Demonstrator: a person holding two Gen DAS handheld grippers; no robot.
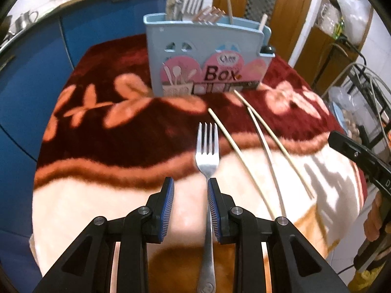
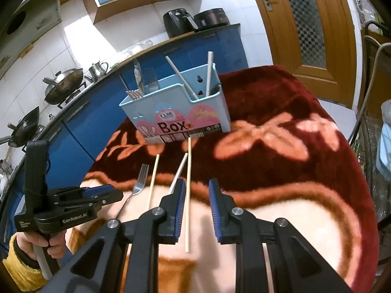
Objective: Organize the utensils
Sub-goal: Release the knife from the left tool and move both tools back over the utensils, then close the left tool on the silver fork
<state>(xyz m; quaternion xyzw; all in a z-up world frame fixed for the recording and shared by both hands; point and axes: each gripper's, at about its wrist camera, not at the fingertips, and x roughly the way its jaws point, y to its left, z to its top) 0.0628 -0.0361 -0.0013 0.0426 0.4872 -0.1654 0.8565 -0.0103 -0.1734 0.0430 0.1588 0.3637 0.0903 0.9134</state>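
fork (image 1: 207, 156) between spread left tongs (image 1: 190, 190)

A table under a red floral blanket (image 1: 102, 131) carries a blue utensil box (image 1: 207, 58) at the far side. Nearer lie a fork (image 1: 207, 161) and three chopsticks (image 1: 266, 151) just beside it, spread loosely apart.

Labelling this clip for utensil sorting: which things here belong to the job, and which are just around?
Job: fork, three loose chopsticks, blue utensil box on the blanket.
Just around: woks, kettle, air fryer, door.
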